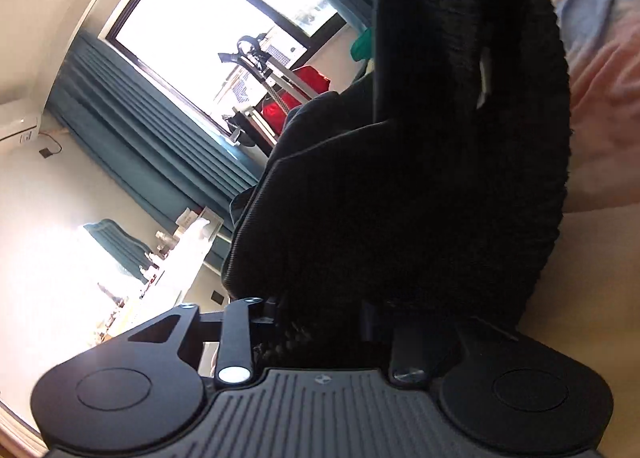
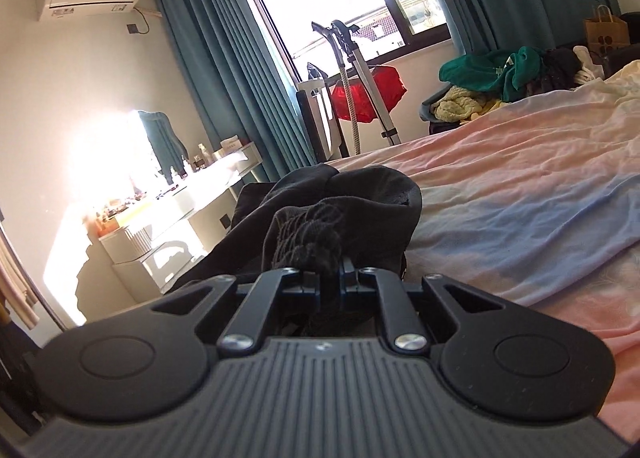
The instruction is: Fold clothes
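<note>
With both grippers' fingers point(image 2: 330, 272) pinching the black garment point(image 2: 340, 209), keep the fabric taut above the bed point(image 2: 520, 185) at lower right.

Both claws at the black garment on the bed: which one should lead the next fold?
Probably left. The left claw holds up a broad hanging panel of the black garment, free to carry over. The right claw is shut on a bunched bit low by the bed sheet, better as anchor.
</note>
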